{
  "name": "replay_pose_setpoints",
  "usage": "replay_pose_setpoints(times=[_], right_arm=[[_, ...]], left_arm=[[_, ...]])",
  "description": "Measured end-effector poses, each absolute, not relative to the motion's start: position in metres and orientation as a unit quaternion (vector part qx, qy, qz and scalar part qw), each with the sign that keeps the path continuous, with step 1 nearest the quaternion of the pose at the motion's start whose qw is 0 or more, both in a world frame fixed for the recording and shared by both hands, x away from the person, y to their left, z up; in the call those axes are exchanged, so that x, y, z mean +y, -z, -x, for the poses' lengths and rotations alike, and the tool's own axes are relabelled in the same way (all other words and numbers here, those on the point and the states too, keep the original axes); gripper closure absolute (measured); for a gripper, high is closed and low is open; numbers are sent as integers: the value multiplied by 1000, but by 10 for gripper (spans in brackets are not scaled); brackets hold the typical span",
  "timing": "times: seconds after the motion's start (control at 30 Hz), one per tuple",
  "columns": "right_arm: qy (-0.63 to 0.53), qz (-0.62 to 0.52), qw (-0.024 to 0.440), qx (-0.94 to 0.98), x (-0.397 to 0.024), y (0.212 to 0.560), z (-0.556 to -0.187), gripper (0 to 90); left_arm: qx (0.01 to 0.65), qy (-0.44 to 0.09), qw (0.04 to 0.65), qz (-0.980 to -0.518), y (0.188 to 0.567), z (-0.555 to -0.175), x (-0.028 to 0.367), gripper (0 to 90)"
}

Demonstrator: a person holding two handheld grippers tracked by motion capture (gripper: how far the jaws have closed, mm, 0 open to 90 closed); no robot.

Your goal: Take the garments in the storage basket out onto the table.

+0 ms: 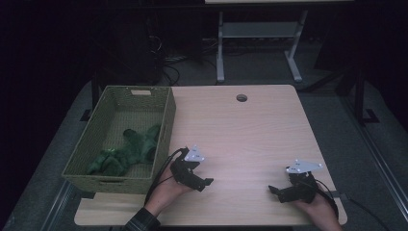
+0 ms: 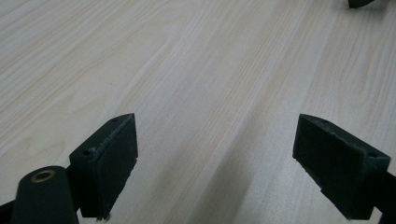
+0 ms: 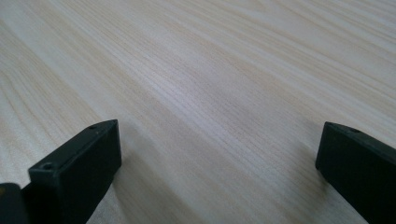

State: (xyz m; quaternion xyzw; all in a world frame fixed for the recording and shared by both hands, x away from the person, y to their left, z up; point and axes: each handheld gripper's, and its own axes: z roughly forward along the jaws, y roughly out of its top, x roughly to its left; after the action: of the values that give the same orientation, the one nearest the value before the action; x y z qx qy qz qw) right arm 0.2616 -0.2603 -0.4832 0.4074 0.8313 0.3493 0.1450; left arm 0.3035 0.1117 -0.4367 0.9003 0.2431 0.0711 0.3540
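Probably a lab: bare wooden table (image 1: 250, 130), cables (image 1: 168, 72) on dim floor behind.

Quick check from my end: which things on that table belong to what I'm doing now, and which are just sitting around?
In the job:
- green cloth, lying inside the basket
- woven basket, at the table's left edge
- left gripper, open, holding nothing
- right gripper, open, holding nothing

Just there:
- wooden table
- round cable hole near its far edge
- grey frame on the floor behind

Matt pale wood-grain table (image 1: 240, 130), woven wicker basket (image 1: 166, 120), fuzzy green cloth (image 1: 130, 151)
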Motion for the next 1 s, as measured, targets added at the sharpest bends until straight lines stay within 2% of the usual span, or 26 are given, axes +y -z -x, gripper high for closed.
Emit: replay_pose_setpoints(times=[1.0], right_arm=[[-349,-408,145,831,-260,483,-262,0]], left_arm=[[233,-51,352,-905,402,-307,110,137]])
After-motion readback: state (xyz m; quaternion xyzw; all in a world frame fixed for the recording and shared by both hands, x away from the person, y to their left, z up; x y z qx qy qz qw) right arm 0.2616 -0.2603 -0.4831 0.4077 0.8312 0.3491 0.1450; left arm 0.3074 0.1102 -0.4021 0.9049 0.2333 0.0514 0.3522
